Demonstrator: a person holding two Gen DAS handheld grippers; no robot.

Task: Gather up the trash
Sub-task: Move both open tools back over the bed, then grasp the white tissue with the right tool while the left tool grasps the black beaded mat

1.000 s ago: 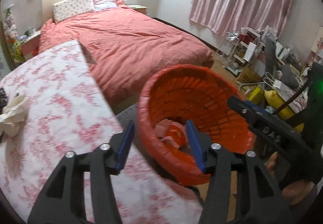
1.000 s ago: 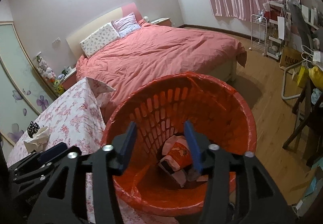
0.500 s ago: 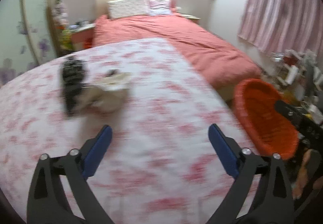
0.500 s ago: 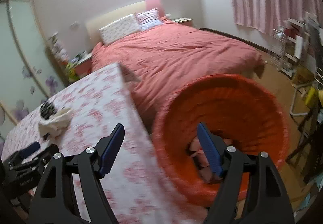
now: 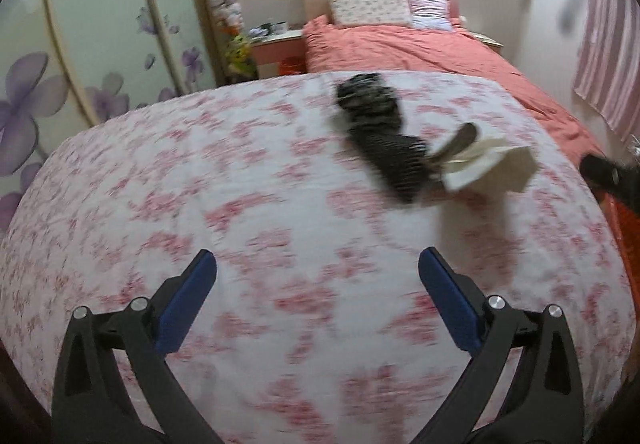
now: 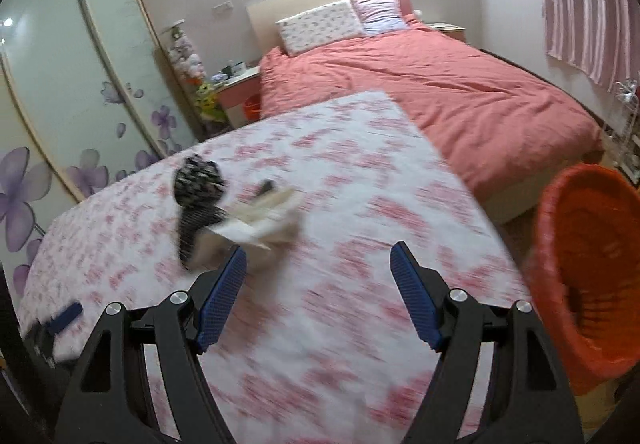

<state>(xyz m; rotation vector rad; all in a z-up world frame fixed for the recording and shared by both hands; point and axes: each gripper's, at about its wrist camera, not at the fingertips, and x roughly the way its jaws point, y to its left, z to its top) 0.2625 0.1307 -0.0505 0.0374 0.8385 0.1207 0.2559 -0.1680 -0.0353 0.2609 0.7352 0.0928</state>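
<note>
Both grippers empty over the floral table, trash waiting ahead

The left gripper (image 5: 316,284) has just been spreading its jaws and now stands wide apart, nothing between them. The right gripper (image 6: 318,270) has also just been opening, and it too is empty. On the pink-flowered tablecloth (image 6: 360,204) lies crumpled whitish paper (image 6: 264,222), touching a dark patterned bundle (image 6: 198,188), both blurred. The orange bin (image 6: 580,272) with its red liner stands off the table's right edge, near the bed (image 6: 440,84); its contents can't be made out.
</note>
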